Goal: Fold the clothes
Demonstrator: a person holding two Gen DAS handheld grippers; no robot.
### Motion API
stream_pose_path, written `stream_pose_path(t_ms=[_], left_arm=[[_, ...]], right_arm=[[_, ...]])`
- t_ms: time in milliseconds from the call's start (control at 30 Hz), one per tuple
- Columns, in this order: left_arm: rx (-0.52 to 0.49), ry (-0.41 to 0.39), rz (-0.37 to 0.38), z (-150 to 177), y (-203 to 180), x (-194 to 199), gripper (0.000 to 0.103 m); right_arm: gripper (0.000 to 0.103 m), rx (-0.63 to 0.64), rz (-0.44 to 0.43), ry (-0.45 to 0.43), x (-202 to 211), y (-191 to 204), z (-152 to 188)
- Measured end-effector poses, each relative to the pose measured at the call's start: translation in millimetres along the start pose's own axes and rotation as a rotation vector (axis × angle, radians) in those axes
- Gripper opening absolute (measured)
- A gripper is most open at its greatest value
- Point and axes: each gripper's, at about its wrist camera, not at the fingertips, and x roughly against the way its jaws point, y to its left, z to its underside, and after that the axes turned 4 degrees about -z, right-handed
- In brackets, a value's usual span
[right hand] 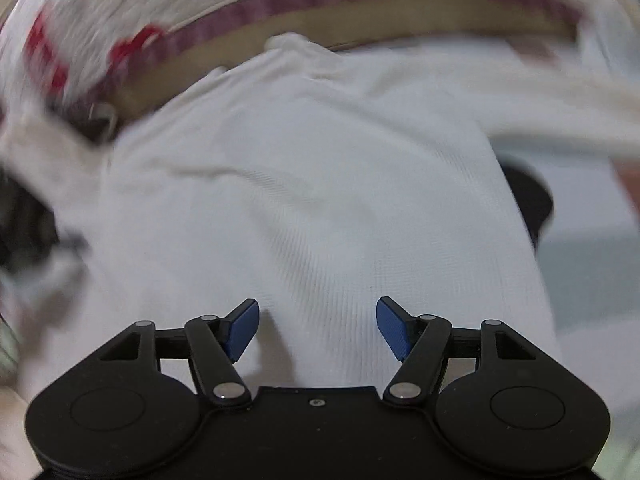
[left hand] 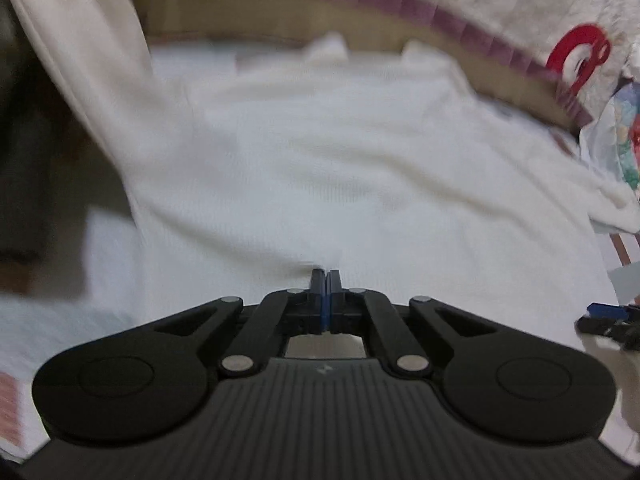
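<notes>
Nearest to me, my left tool (left hand: 325, 276) has its blue pads pressed flat together, and their tips sit right at a small pucker in the white ribbed knit garment (left hand: 340, 168); through the blur I cannot tell whether any cloth is actually pinched between them. My right tool (right hand: 318, 326) stands wide, its two blue pads (right hand: 243, 330) well apart, with bare white ribbed cloth (right hand: 312, 200) showing in the gap and nothing gripped. The garment lies spread flat ahead of both tools and fills most of each view. Beyond its far edge runs a tan band (left hand: 256, 16) topped by a maroon strip (left hand: 420, 4), with white fabric printed in red (left hand: 576, 52) behind that. Only the left view shows a cream sleeve-like length of cloth (left hand: 80, 56) rising at the left, and a dark, blue-tipped object (left hand: 608, 320) low at the right edge. Only the right view shows a rounded black shape (right hand: 528, 200) poking out from behind the garment's right side.
</notes>
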Motion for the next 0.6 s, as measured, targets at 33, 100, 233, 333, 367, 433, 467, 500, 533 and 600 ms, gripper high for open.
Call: stream_pose_path(t_ms=[33,100,233,333,367,433,467,500,533,600], left_arm=[[-0.003,-0.038,-0.008,-1.1,2.7,13.3,0.000],[0.028,-0.066,0.008,-0.3,11.7,31.9,0.000],[0.070,0.017,-0.004,14.1,20.7,28.9,0.000],[0.079,0.079,-0.028,21.0,23.8,21.4,0.000],[0.100,0.086,-0.024,21.2,27.2,21.1,0.000],[0.137,0.102,-0.050,19.8,32.7,18.7,0.000],[0.129,0.107,-0.108,20.6,35.0,18.0,0.000],[0.121,0.114,-0.156,21.3,37.4,17.7,0.002],[0.118,0.131,-0.151,21.6,40.9,19.4,0.005],[0.141,0.153,-0.100,23.3,47.6,25.5,0.019]], right_arm=[[0.053,0.074,0.023,0.000,-1.8,7.4,2.3],[0.007,0.204,0.029,-0.008,-2.2,18.5,6.7],[0.003,0.222,-0.072,-0.019,16.9,23.6,9.0],[0.003,0.227,-0.125,0.011,31.3,24.6,9.0],[0.003,0.220,-0.129,0.025,31.6,22.8,9.9],[0.002,0.208,-0.137,0.054,32.1,19.5,11.8],[0.002,0.214,-0.100,0.063,28.7,19.3,14.3],[0.002,0.219,-0.065,0.072,25.5,19.0,16.8],[0.002,0.190,-0.069,0.070,25.0,16.9,16.1],[0.008,0.134,-0.075,0.066,24.1,12.8,14.8]])
